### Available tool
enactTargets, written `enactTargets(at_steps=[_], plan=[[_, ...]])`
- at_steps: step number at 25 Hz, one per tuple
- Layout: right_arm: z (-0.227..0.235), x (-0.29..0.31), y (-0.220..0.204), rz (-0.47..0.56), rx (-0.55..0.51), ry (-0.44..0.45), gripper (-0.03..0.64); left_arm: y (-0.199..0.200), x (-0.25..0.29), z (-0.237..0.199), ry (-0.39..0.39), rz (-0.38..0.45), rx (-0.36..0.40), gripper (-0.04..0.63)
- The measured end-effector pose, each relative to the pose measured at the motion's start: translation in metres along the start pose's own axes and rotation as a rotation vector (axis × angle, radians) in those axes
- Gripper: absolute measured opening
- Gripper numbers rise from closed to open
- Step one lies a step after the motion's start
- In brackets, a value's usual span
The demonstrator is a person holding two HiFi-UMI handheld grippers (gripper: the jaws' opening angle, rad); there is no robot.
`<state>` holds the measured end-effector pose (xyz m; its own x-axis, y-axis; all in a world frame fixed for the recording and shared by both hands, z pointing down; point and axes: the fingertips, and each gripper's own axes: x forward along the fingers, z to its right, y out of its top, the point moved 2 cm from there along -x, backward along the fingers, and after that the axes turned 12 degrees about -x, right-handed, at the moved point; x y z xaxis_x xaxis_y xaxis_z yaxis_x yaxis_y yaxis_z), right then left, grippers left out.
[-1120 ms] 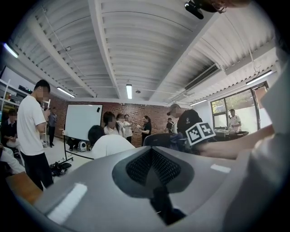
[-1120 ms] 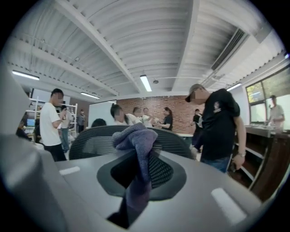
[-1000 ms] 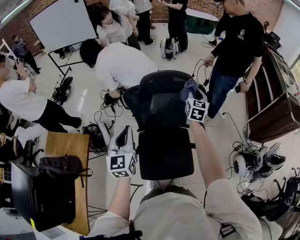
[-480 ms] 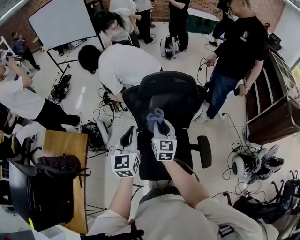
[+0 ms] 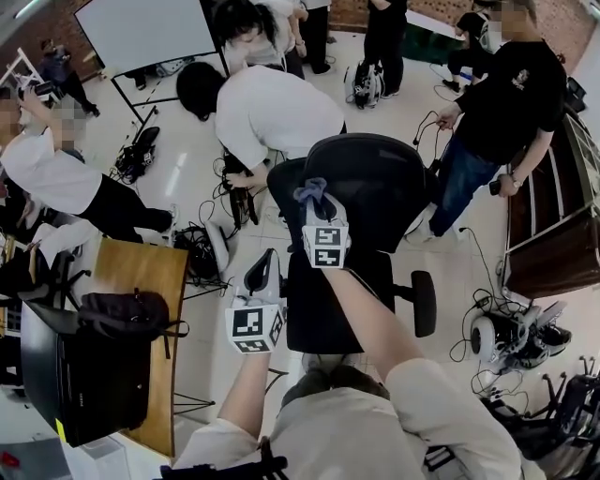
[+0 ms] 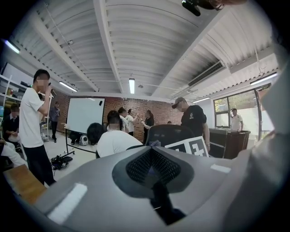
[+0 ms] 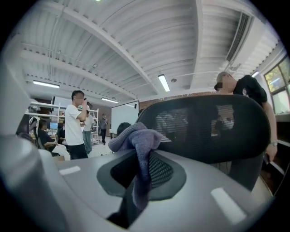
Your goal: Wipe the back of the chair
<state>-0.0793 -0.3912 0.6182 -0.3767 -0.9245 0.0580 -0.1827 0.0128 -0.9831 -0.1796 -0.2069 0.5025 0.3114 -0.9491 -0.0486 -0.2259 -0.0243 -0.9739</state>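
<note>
Right gripper (image 5: 317,204) holds cloth (image 5: 311,191) at chair back (image 5: 380,183); left gripper (image 5: 262,269) empty.
Nearest, we find the left fingers together on nothing, beside the chair seat (image 5: 309,321). Further on, the right fingers are clamped on the purple-grey cloth at the black mesh back's left side; contact unconfirmed. People (image 5: 281,108) stand beyond.

Black bag (image 5: 124,319) sits across the wooden table (image 5: 141,272), hard by its left edge. Whiteboard (image 5: 150,28) stands at the floor's far left corner, where a person in white (image 5: 281,108) bends over cables (image 5: 199,248).
</note>
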Motion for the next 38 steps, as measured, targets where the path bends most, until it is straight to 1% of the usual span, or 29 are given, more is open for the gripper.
enactTargets(at_steps=[2, 3, 6, 8, 9, 11, 14, 16, 17, 19, 21, 22, 24, 26, 29, 33, 36, 38], plan=[[0.019, -0.002, -0.008, -0.003, -0.016, -0.016, 0.050, 0.005, 0.002, 0.000, -0.008, 0.004, 0.003, 0.063], [0.037, -0.007, -0.021, -0.017, -0.012, -0.041, 0.051, 0.006, 0.001, -0.002, -0.012, 0.004, 0.003, 0.063], [0.123, -0.035, -0.077, -0.099, 0.027, -0.179, 0.049, 0.003, -0.004, -0.006, -0.022, 0.003, 0.002, 0.063], [0.180, -0.059, -0.105, -0.158, 0.043, -0.262, 0.049, 0.000, -0.004, -0.008, -0.027, -0.001, 0.004, 0.063], [0.199, -0.068, -0.111, -0.174, 0.041, -0.284, 0.049, -0.003, -0.002, -0.008, -0.029, -0.005, 0.004, 0.063], [0.213, -0.076, -0.113, -0.178, 0.018, -0.286, 0.049, -0.006, 0.002, -0.007, -0.033, -0.016, 0.005, 0.063], [0.209, -0.076, -0.105, -0.173, 0.015, -0.265, 0.049, -0.008, 0.009, -0.004, -0.039, -0.025, 0.006, 0.063], [0.193, -0.079, -0.101, -0.176, 0.026, -0.246, 0.049, -0.007, 0.013, -0.002, -0.035, -0.018, 0.007, 0.063], [0.172, -0.080, -0.100, -0.171, 0.021, -0.211, 0.049, -0.007, 0.013, -0.003, -0.028, -0.013, 0.005, 0.063], [0.101, -0.076, -0.099, -0.139, -0.007, -0.086, 0.049, -0.011, 0.013, -0.007, -0.011, -0.011, -0.003, 0.063], [0.023, -0.053, -0.099, -0.120, -0.006, 0.041, 0.049, -0.014, 0.014, -0.013, -0.001, -0.020, -0.011, 0.063], [-0.009, -0.034, -0.100, -0.129, -0.002, 0.088, 0.049, -0.014, 0.017, -0.015, 0.003, -0.022, -0.014, 0.063], [-0.053, 0.008, -0.100, -0.164, -0.006, 0.147, 0.051, -0.012, 0.022, -0.017, 0.016, -0.024, -0.021, 0.063], [-0.075, 0.044, -0.094, -0.188, -0.010, 0.173, 0.051, -0.011, 0.025, -0.019, 0.033, -0.029, -0.025, 0.063], [-0.075, 0.079, -0.078, -0.202, -0.004, 0.168, 0.051, -0.010, 0.025, -0.025, 0.062, -0.039, -0.023, 0.063], [-0.045, 0.094, -0.071, -0.210, -0.004, 0.135, 0.051, -0.015, 0.023, -0.041, 0.099, -0.055, -0.025, 0.063], [-0.008, 0.079, -0.090, -0.214, -0.008, 0.082, 0.051, -0.021, 0.022, -0.051, 0.097, -0.065, -0.034, 0.063], [0.036, 0.060, -0.112, -0.230, -0.004, 0.015, 0.049, -0.023, 0.025, -0.054, 0.080, -0.070, -0.040, 0.063]])
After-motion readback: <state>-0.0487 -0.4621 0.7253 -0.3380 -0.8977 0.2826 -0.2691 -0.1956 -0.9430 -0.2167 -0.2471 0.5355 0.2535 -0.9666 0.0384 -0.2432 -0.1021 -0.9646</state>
